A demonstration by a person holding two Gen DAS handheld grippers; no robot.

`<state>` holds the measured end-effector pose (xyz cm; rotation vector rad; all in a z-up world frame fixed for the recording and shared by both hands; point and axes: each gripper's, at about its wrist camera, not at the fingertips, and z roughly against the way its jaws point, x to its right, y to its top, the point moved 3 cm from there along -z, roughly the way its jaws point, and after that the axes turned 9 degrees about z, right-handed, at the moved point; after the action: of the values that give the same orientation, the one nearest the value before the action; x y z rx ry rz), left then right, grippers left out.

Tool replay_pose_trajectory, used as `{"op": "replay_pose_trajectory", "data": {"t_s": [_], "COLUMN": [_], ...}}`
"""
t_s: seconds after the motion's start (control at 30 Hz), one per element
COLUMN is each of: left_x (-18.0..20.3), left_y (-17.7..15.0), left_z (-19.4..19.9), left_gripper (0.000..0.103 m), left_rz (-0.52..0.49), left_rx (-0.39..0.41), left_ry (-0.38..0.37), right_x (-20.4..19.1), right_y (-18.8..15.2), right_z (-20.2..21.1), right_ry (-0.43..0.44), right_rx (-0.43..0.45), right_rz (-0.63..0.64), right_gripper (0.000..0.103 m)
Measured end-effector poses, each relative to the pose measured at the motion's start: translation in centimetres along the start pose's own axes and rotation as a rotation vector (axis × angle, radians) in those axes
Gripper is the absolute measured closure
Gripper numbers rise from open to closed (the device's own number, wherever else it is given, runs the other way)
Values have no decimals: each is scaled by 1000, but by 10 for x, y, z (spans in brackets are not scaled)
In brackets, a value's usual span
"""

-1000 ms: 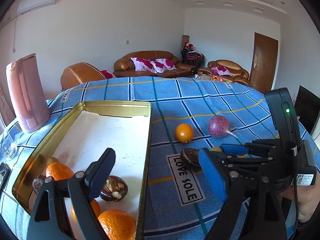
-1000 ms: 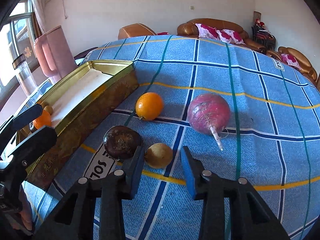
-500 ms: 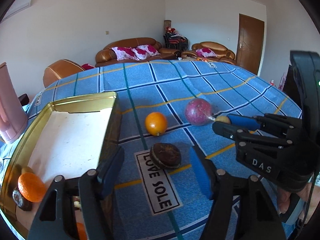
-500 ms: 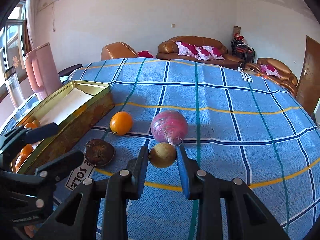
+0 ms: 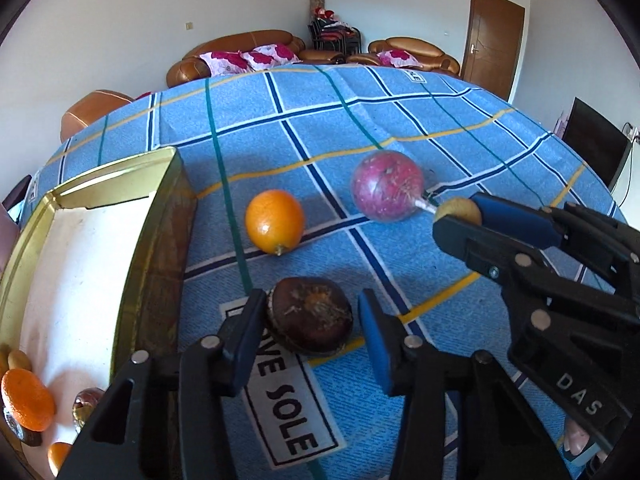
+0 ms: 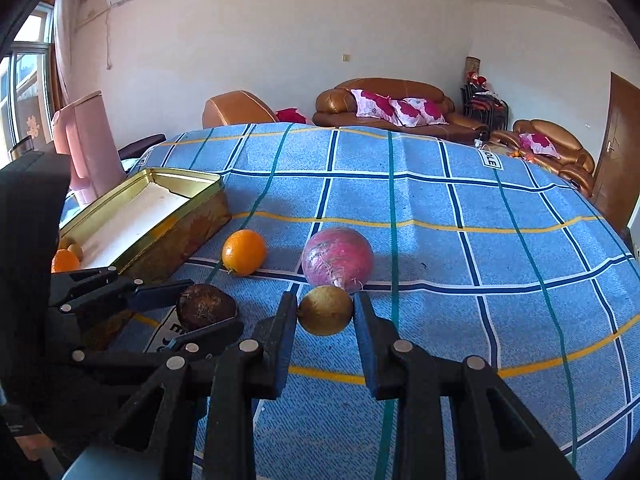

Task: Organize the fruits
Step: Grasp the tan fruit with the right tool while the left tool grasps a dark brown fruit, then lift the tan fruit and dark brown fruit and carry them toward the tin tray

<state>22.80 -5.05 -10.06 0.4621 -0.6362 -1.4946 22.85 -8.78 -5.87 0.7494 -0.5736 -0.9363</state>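
My left gripper (image 5: 310, 322) is open around a dark brown fruit (image 5: 309, 320) lying on the blue checked cloth; there is a gap at the right finger. My right gripper (image 6: 325, 312) is shut on a small yellow-brown fruit (image 6: 326, 310), which also shows in the left wrist view (image 5: 456, 212). An orange (image 5: 274, 222) and a round red-purple fruit (image 5: 386, 186) lie just beyond. The gold tin (image 5: 160, 240) at the left holds oranges (image 5: 26, 400) and other small fruits at its near end.
A pink kettle (image 6: 90, 146) stands behind the tin at the table's left edge. The cloth (image 6: 440, 208) stretches far and right. Sofas (image 6: 392, 106) and a door (image 6: 616, 144) lie beyond the table.
My left gripper moved right from over the tin and down around the dark brown fruit. My right gripper closed on the yellow-brown fruit.
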Motion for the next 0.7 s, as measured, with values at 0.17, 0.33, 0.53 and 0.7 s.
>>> {"op": "replay_pose_trajectory", "data": {"t_s": [0.17,0.33,0.53,0.7], "left_x": [-1,-2,-5,-5], "left_y": [1,2,2,3], "left_z": [-3,0,10,19], "left_gripper": [59,60,60,60], "left_rz": [20,27,38,40], "left_rx": [-5,6,53,102], "left_ry": [-20,-42,-64,-66], "right_x": [0,-1,-2,-3], "right_y": [0,1,0,1], "right_z": [-2,-1,5,10], "right_ry": [4,0,8,11], "right_rx": [-5,1,34,62], "right_rz": [0,9,14,18], "right_gripper": [72,72,72,72]}}
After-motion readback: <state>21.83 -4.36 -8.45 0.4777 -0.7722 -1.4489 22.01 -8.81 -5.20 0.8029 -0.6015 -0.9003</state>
